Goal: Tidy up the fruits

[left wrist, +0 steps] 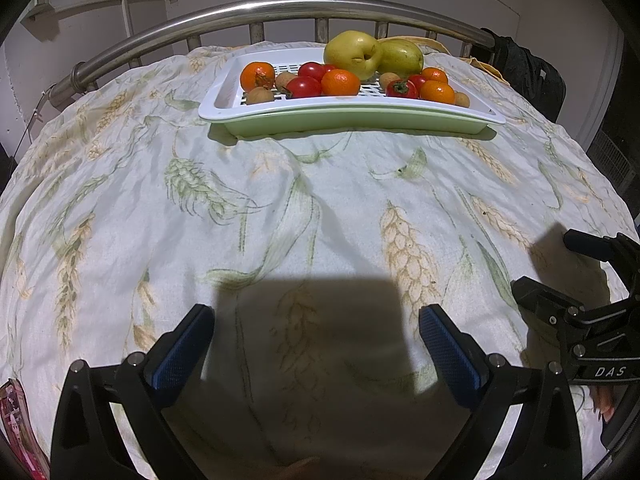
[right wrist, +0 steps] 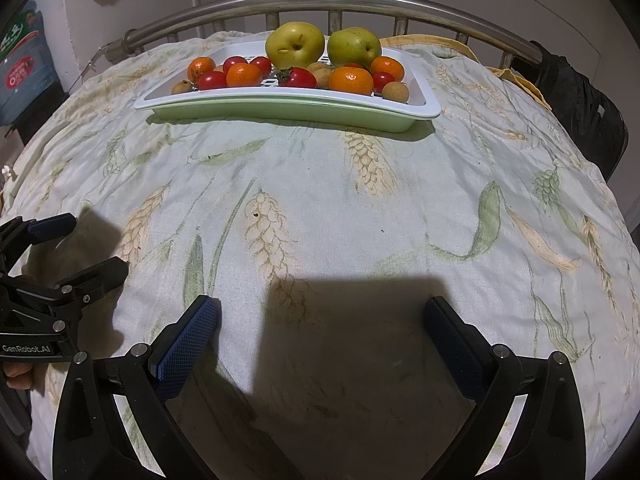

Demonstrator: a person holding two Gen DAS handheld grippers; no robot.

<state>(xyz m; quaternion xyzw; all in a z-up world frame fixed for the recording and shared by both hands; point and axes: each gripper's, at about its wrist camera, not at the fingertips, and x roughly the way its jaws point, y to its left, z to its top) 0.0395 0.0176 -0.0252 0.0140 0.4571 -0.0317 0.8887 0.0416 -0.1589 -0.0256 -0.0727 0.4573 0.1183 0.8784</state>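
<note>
Fruits: all lie in a white slotted tray (left wrist: 224, 100) nested on a green tray (left wrist: 360, 124), set on a bed under a wheat-print sheet (left wrist: 280, 208), close to the steel bed rail (left wrist: 224, 10).

Contents, placed relative to the white tray:
- Two pears (left wrist: 354, 54) at its far edge, side by side and touching; the nearer one's dimpled end faces the left camera, and its long axis cannot be told.
- Oranges (left wrist: 340, 82): one at the left end, one at centre, two toward the right end.
- Tomatoes (left wrist: 304, 87): scattered between the oranges; the one right of centre (right wrist: 298, 78) lies on its side, with its stem end pointing left in the right view.
- Small brown round fruits (left wrist: 260, 96): along the near edge at both ends.

Left tool (left wrist: 316, 324): spread wide, holding nothing, poised over bare sheet well short of the white tray; blue pads (left wrist: 180, 352) face inward.

Right tool (right wrist: 320, 320): likewise spread wide and holding nothing, over the sheet, well short of the white tray, beside the left tool.
</note>
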